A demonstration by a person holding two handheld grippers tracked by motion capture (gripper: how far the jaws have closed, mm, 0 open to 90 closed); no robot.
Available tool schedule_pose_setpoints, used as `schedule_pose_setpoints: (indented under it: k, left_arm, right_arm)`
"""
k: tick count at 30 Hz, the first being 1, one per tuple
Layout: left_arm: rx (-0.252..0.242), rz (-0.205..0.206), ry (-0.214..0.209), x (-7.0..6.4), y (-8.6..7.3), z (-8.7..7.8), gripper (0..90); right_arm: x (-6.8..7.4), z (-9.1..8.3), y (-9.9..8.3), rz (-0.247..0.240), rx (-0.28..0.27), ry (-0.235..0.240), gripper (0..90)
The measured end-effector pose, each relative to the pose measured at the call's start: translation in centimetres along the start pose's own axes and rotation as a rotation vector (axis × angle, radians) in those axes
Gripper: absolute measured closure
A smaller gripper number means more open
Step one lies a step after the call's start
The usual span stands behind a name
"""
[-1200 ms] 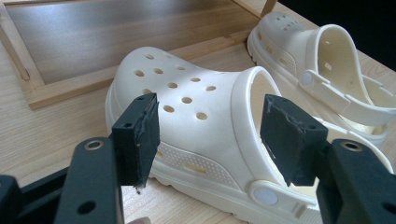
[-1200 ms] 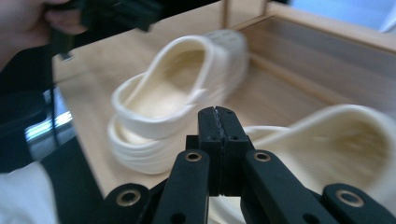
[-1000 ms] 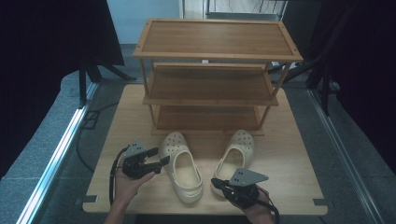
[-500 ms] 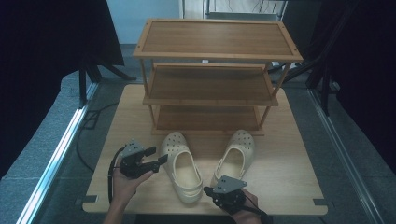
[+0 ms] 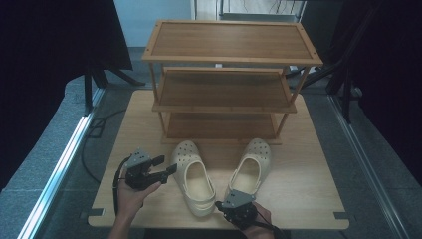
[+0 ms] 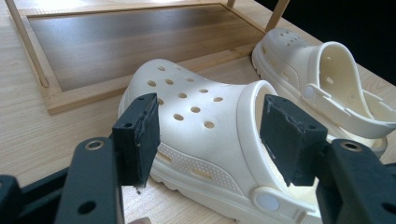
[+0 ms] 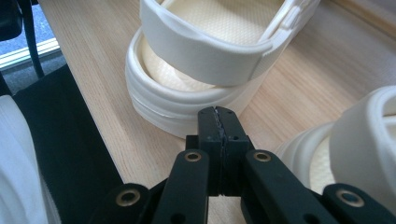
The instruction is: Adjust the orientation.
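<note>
Two cream clogs lie on the wooden table (image 5: 308, 184), toes toward the rack. My left gripper (image 5: 168, 165) is open beside the left clog (image 5: 191, 174), pointing at its outer side. In the left gripper view the jaws of the left gripper (image 6: 210, 126) stand wide apart, just short of the left clog's (image 6: 201, 140) perforated toe part, and the right clog (image 6: 327, 79) lies beyond. My right gripper (image 5: 217, 204) is shut and empty at the front edge. In the right gripper view it (image 7: 218, 112) points at the left clog's heel (image 7: 196, 60), with the right clog (image 7: 369, 130) beside it.
A three-tier wooden shoe rack (image 5: 229, 45) stands at the back of the table, its shelves bare; its bottom shelf (image 6: 130, 42) lies just past the clogs. The table's front edge is close behind both hands. Dark curtains and stands flank the table.
My right gripper has drawn back and to the left, from beside the right clog's heel to the front edge. The left gripper has hardly moved.
</note>
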State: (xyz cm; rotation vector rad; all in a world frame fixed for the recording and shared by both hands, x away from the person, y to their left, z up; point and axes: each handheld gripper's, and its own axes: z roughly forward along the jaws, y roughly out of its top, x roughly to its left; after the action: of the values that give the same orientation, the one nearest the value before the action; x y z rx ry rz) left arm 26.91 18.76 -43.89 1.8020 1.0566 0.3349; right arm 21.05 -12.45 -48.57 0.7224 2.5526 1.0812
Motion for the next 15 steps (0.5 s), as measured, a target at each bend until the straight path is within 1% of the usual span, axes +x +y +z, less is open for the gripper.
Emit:
schedule_pose_setpoints:
  k: [2,4,5,6,7,10,11,12,13,15]
  left_arm:
    - [0.001,0.001,-0.001,0.0,0.0,0.0,38.2]
    - [0.002,0.001,-0.001,0.0,0.0,0.0,38.2]
    - [0.001,0.001,-0.001,0.0,0.0,0.0,38.2]
    - [0.002,0.001,-0.001,0.0,0.0,-0.1,38.2]
    - [0.002,0.002,-0.001,0.1,0.0,-0.1,38.2]
    - [-0.008,-0.005,0.001,0.3,0.1,-0.6,38.2]
    - [-0.008,-0.005,0.001,0.3,0.1,-0.6,38.2]
    - [-0.012,-0.008,0.002,0.4,0.2,-0.7,38.2]
    - [-0.013,-0.009,0.002,0.5,0.2,-0.9,38.2]
    - [-0.029,-0.021,0.007,0.8,0.3,-1.3,38.2]
  right_arm:
    - [0.1,0.2,-0.1,-0.003,0.007,-0.002,89.6]
    - [0.1,0.2,-0.1,0.0,0.003,0.002,89.6]
    - [0.2,0.2,0.0,0.001,0.001,0.008,89.6]
    - [0.5,0.4,0.0,-0.005,-0.004,0.025,89.7]
    - [0.5,0.4,0.0,-0.005,-0.004,0.025,89.7]
    - [1.4,1.0,0.3,-0.018,-0.011,0.069,89.6]
    - [1.4,1.0,0.3,-0.018,-0.011,0.069,89.6]
    - [1.5,1.3,0.4,-0.016,-0.015,0.091,89.6]
    - [2.0,1.8,0.7,-0.026,-0.014,0.122,89.6]
    - [2.6,2.4,0.8,-0.048,-0.011,0.141,89.6]
